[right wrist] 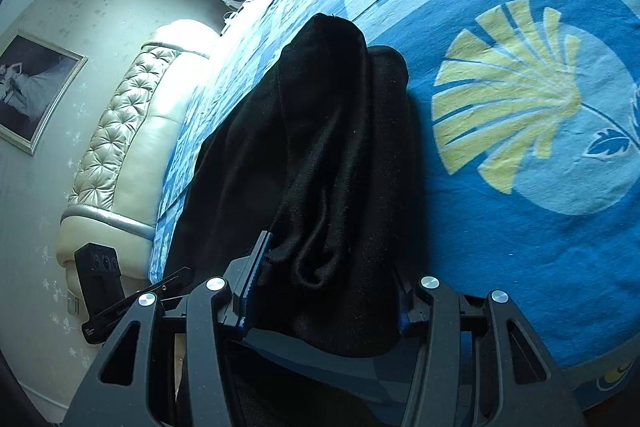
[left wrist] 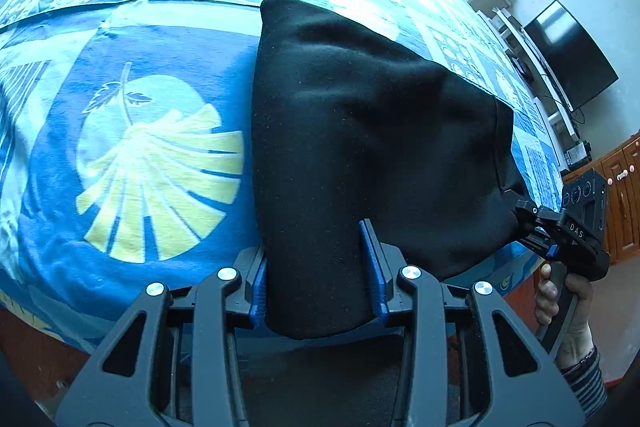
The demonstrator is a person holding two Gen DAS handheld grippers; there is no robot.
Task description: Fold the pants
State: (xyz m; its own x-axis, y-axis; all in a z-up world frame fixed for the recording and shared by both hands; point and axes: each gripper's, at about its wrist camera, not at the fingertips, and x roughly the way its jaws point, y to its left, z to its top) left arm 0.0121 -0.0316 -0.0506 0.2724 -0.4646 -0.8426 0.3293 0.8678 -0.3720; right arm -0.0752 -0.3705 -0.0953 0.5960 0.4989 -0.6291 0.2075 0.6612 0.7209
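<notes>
My left claw (left wrist: 320,279) grips a thick fold of the black pants (left wrist: 360,131), whose bulk runs ahead of it over the blue bedspread (left wrist: 132,211). My right claw (right wrist: 328,295) clamps another bunch; its right finger is buried under cloth, so contact there is probably firm. Beyond my left claw, my hand (left wrist: 560,303) is cut off at the frame edge.

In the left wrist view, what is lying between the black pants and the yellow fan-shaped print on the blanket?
Nothing lies there: between the black fabric pants and the yellow fan-shaped print only bare blue blanket shows. The right wrist view shows the same.
</notes>
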